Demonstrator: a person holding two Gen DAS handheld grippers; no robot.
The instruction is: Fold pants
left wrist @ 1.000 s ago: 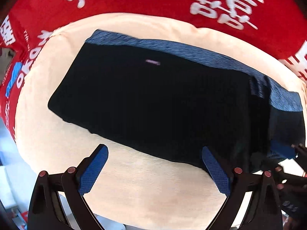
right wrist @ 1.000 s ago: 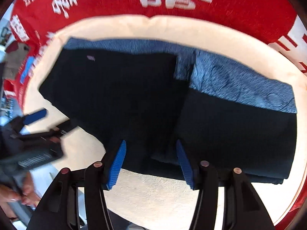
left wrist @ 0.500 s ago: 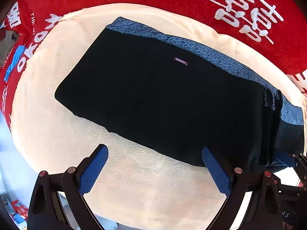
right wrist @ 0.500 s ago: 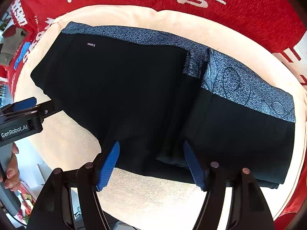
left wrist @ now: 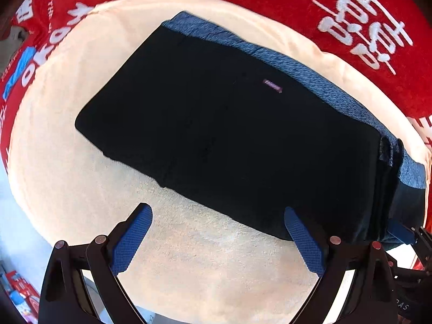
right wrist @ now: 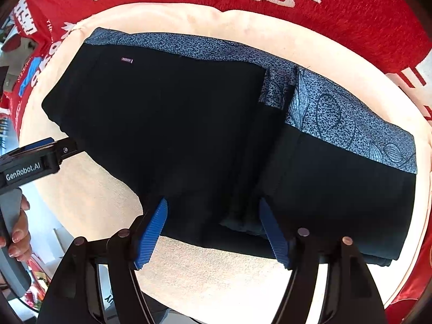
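Black pants [left wrist: 216, 135] with a blue-grey patterned band [left wrist: 310, 78] lie folded flat on a cream cloth [left wrist: 189, 256]; a small label [left wrist: 272, 85] sits near the band. My left gripper [left wrist: 217, 210] hangs open over the cream cloth at the pants' near edge, its right finger over the hem, gripping nothing. In the right wrist view the pants [right wrist: 175, 135] show a doubled-over layer on the right. My right gripper [right wrist: 212, 202] is open astride that layer's near edge, pads not pressing. The left gripper [right wrist: 40, 156] shows at the far left.
A red cloth with white characters [left wrist: 270, 0] lies under the cream cloth and rings it. A person's hand [right wrist: 16, 232] grips the left tool's handle. Small clutter [left wrist: 21, 294] lies below the surface's left edge. The right tool's tip [left wrist: 405, 235] pokes in at the right.
The left wrist view has slid left along the pants, so the label now sits further right. The right gripper's jaws have widened over the folded edge.
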